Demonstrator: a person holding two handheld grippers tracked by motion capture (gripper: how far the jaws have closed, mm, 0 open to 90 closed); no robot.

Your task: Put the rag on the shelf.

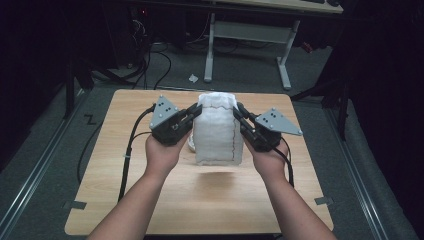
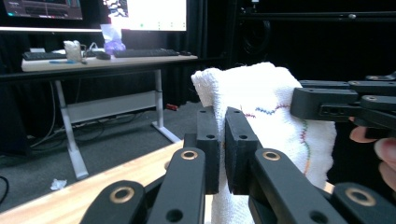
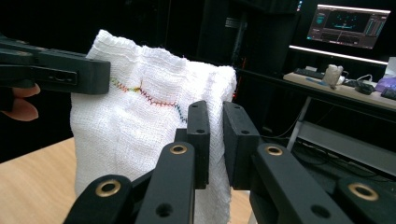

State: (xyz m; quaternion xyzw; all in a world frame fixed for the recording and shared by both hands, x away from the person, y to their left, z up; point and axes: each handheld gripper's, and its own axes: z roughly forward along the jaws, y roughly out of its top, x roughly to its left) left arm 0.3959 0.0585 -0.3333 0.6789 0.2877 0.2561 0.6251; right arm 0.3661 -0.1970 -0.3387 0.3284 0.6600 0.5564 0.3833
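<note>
Item: white woven cotton cloth with a line of multicoloured zigzag stitching [image 1: 218, 131], hanging upright above the middle of the light wooden counter [image 1: 125, 200], lower hem clear of the surface with a faint shadow beneath. Held by its two upper corners, presumably to let the fabric drop flat under its own weight and show its full face for straightening or folding.

Left gripper [image 1: 194, 112]: black, two-jawed, clamped on the cloth's upper left corner; in the left gripper view [image 2: 223, 147] jaws nearly together with only a fold of fabric between the pads.

Right gripper [image 1: 239, 112]: likewise clamped, on the upper right corner; in the right gripper view [image 3: 215, 140] a thin edge of cloth pinched between close-set jaws.

Both set at matching height and angled inward, apparently to keep the top edge level and lightly taut.

Small pale object partly hidden behind the cloth's lower left edge [image 1: 191, 146]; nature not discernible.
</note>
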